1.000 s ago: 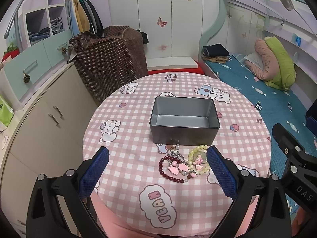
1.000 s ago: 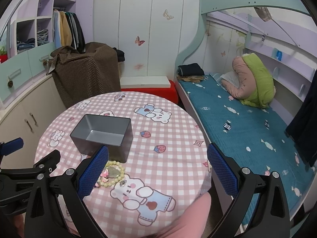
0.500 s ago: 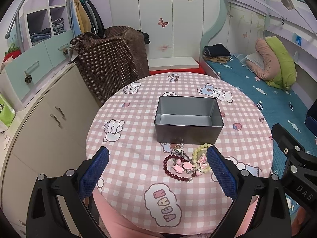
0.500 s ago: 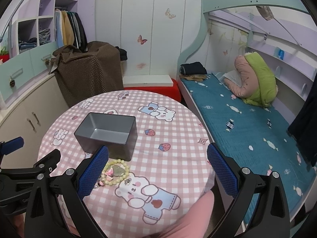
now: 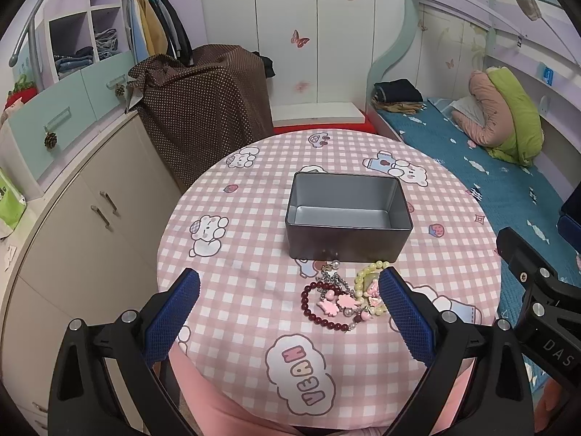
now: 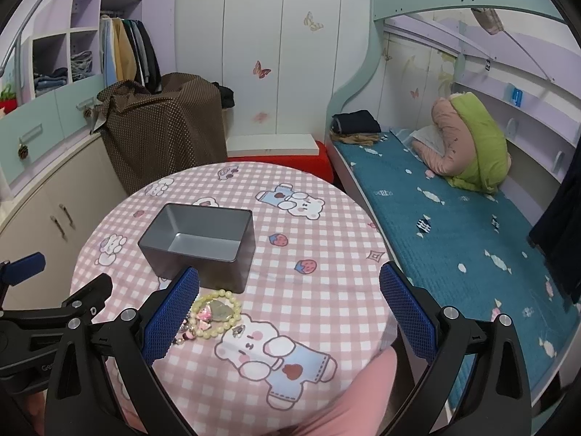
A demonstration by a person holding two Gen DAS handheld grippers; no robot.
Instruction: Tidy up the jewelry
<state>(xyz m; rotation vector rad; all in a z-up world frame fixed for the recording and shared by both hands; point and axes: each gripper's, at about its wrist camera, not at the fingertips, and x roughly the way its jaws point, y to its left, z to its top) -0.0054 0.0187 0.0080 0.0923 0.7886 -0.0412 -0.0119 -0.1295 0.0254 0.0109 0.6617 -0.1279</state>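
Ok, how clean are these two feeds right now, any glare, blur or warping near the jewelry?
Left wrist: sharp, even light, soft sheen inside the tin, jewelry crisp; fisheye bends the cabinet. Right wrist: same warp, bracelet partly behind a claw finger, edges vignetted black.

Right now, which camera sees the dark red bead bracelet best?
The left wrist view: the dark red bracelet lies almost whole on the tablecloth between the open fingers. In the right wrist view, a blue finger pad hides nearly all of it; only the yellow bracelet shows clearly.
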